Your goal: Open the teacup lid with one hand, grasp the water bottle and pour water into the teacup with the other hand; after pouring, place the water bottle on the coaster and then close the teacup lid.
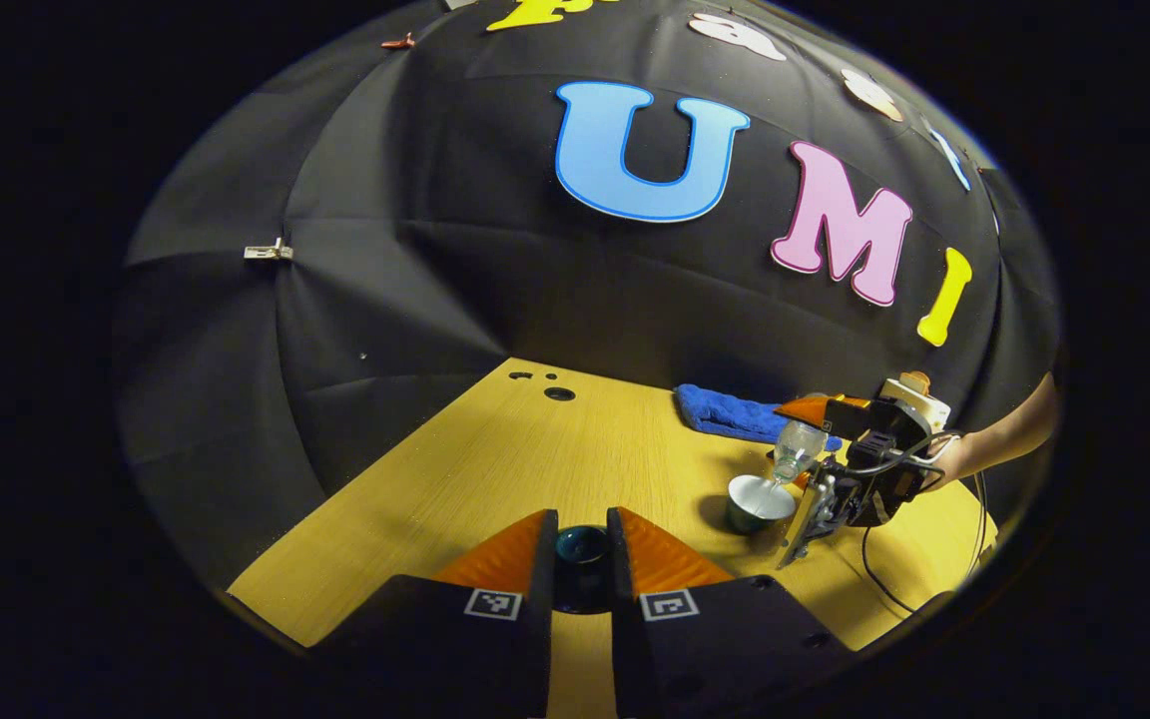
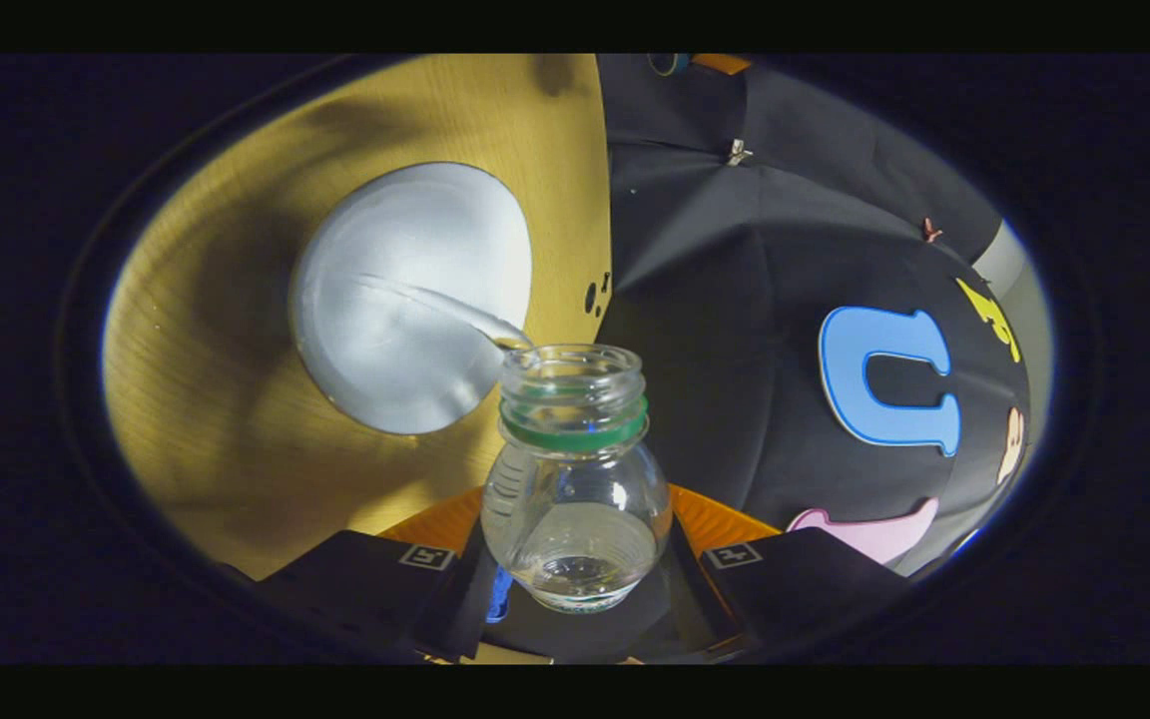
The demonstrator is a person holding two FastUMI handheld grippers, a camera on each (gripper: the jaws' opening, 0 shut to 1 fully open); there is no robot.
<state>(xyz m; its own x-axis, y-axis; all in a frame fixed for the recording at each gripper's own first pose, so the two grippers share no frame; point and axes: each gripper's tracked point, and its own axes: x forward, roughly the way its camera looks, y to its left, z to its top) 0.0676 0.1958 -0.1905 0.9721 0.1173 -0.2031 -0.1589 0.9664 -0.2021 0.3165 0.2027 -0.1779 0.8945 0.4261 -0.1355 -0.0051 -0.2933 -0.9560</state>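
My left tongs (image 1: 582,559) hold the teacup lid (image 1: 582,547), a dark round piece pinched between the two fingers, lifted clear above the table (image 1: 495,469) near its front edge. Both fingers press against its sides, so the grip is closed on it.

My right tongs (image 2: 575,559) grip the water bottle (image 2: 575,499) around its body, one finger on each side of the clear plastic. The bottle has no cap on; a green ring sits around the neck under the open mouth. It is tipped over toward the teacup (image 2: 413,298), and a thin stream of water runs from the lip of the mouth down into the cup's pale inside. Some water is left in the body of the bottle.

In the left gripper view, the right tongs (image 1: 815,454) show farther off toward the right side of the table, held by a hand (image 1: 954,459) with a bare forearm reaching in from the right. There the bottle (image 1: 797,447) leans neck-down over the teacup (image 1: 760,502), which stands upright on the table, dark outside and light within. A folded blue cloth (image 1: 730,412) lies just behind the cup and bottle, against the table's back edge where it meets the black booth wall. A few small dark holes (image 1: 547,384) sit in the table top near the far left corner.
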